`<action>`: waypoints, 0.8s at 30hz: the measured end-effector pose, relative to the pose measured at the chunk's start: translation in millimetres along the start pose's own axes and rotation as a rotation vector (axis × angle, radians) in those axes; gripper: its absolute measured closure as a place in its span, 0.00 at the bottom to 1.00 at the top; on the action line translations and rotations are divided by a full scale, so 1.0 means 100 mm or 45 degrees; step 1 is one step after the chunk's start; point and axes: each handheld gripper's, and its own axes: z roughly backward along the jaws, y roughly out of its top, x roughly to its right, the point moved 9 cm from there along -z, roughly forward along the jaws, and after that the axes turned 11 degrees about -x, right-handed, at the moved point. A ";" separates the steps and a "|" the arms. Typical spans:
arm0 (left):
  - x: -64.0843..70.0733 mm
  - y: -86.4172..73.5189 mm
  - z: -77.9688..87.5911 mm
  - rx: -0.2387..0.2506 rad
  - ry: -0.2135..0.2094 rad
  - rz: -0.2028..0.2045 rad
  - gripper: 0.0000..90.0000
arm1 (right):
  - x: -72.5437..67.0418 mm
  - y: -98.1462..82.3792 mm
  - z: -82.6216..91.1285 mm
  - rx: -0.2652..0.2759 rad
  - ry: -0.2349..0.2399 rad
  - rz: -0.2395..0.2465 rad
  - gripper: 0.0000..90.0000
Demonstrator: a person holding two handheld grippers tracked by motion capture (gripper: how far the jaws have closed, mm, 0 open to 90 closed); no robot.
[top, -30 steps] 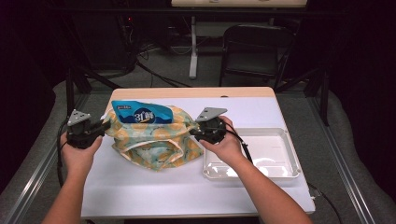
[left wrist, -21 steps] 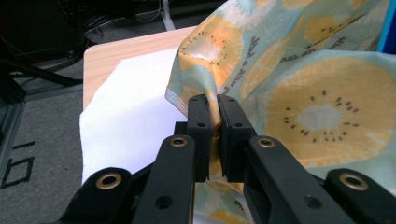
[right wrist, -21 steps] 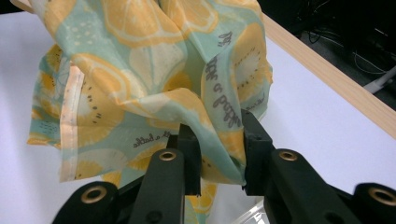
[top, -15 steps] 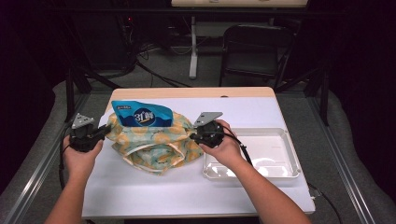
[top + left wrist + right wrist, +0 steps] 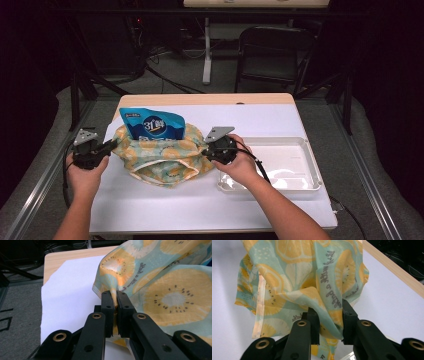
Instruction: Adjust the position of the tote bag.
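Note:
A cloth bag (image 5: 159,159) printed with yellow fruit slices on pale teal lies slumped in the middle of the white-covered table. A blue snack packet (image 5: 153,124) stands up out of its far side. My left gripper (image 5: 114,144) pinches the bag's left edge; its jaws (image 5: 114,296) have just been closing and stand almost together with the cloth (image 5: 172,290) between them. My right gripper (image 5: 204,150) holds the bag's right side; its jaws (image 5: 329,312) have also just been closing, on a thick bunched fold of cloth (image 5: 294,277).
A white plastic tray (image 5: 300,146) sits at the right of the table, close by my right hand. The white sheet (image 5: 280,120) leaves a wooden strip (image 5: 210,99) bare along the far edge. A dark chair (image 5: 272,50) and cables stand beyond the table.
Both pairs of jaws closed on the bag's sides. My left hand sank a little toward the table with the bag's left edge. The right hand stayed put.

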 end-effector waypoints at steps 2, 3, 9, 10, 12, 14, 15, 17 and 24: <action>0.00 -0.02 0.00 -0.005 -0.003 0.005 0.95 | 0.00 -0.01 0.00 -0.001 0.004 -0.002 0.83; -0.01 -0.04 -0.02 -0.007 -0.006 0.010 0.95 | 0.00 -0.03 -0.02 -0.006 0.000 -0.010 0.83; 0.00 -0.09 -0.08 -0.034 0.004 0.000 0.95 | 0.00 -0.06 -0.07 -0.012 0.008 -0.026 0.83; 0.00 -0.09 -0.08 -0.034 0.004 0.000 0.95 | 0.00 -0.06 -0.07 -0.012 0.008 -0.026 0.83; 0.00 -0.12 -0.11 -0.052 0.004 -0.006 0.95 | -0.01 -0.08 -0.09 -0.015 0.018 -0.034 0.83; 0.00 -0.15 -0.14 -0.063 0.006 -0.002 0.95 | -0.01 -0.08 -0.10 -0.016 0.016 -0.035 0.83; -0.01 -0.18 -0.15 -0.067 0.005 0.009 0.95 | -0.01 -0.10 -0.11 -0.020 0.019 -0.032 0.84; -0.01 -0.19 -0.16 -0.074 0.009 0.007 0.95 | -0.01 -0.11 -0.11 -0.024 0.011 -0.031 0.84; -0.03 -0.28 -0.22 -0.082 0.002 0.030 0.94 | -0.03 -0.18 -0.15 -0.031 0.002 -0.029 0.85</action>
